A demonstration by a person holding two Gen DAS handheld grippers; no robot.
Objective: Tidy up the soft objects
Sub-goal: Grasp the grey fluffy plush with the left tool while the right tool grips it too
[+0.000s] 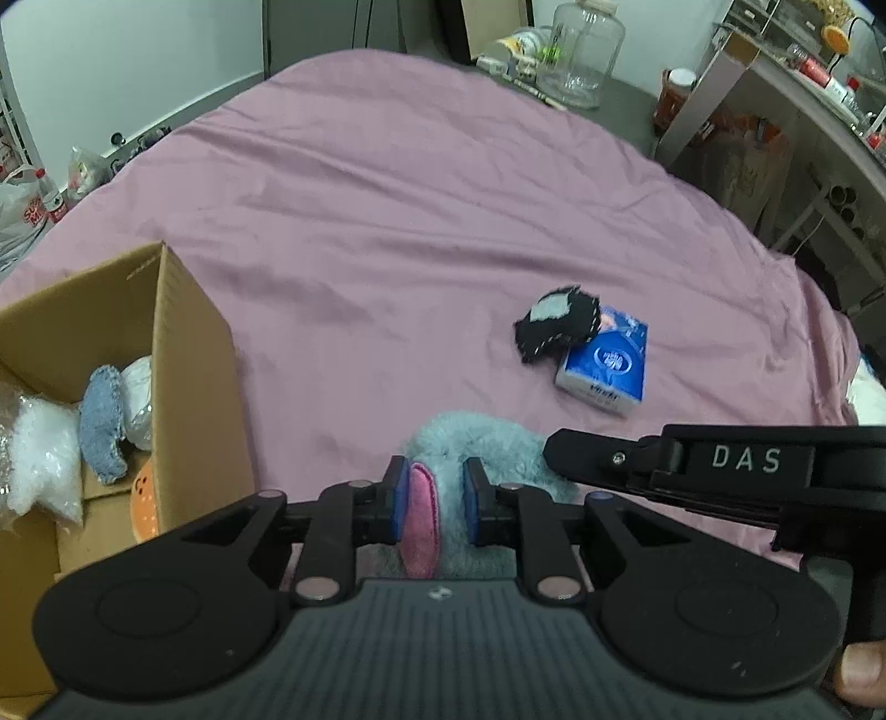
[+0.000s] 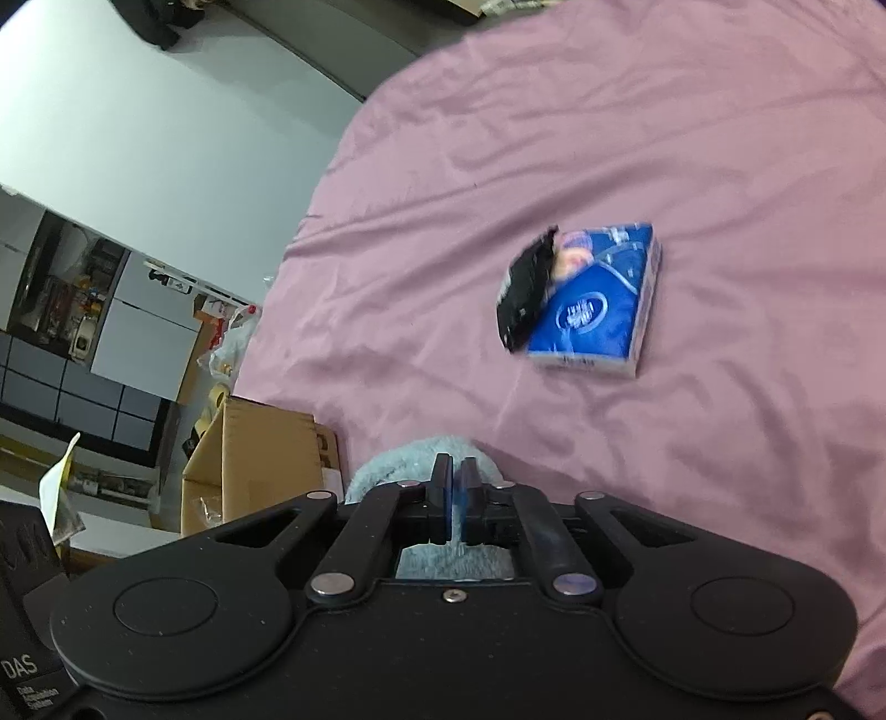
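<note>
A light blue plush toy (image 1: 487,443) with a pink patch (image 1: 421,520) lies on the pink bedsheet (image 1: 387,194), near the front edge. My left gripper (image 1: 436,498) is shut on it, its blue pads pressing both sides of the pink patch. My right gripper (image 2: 457,487) is shut on the same plush's fur (image 2: 398,459); in the left wrist view its black fingers (image 1: 576,451) reach in from the right. Further out, a small black soft toy (image 1: 556,327) (image 2: 526,293) leans on a blue tissue pack (image 1: 606,360) (image 2: 598,310).
An open cardboard box (image 1: 183,343) (image 2: 260,454) stands at the left, holding a blue-and-white soft item (image 1: 102,421), a crinkly plastic bag (image 1: 39,465) and something orange. Beyond the bed are a glass jar (image 1: 581,50), a cluttered desk (image 1: 786,99) and plastic bags (image 1: 22,210).
</note>
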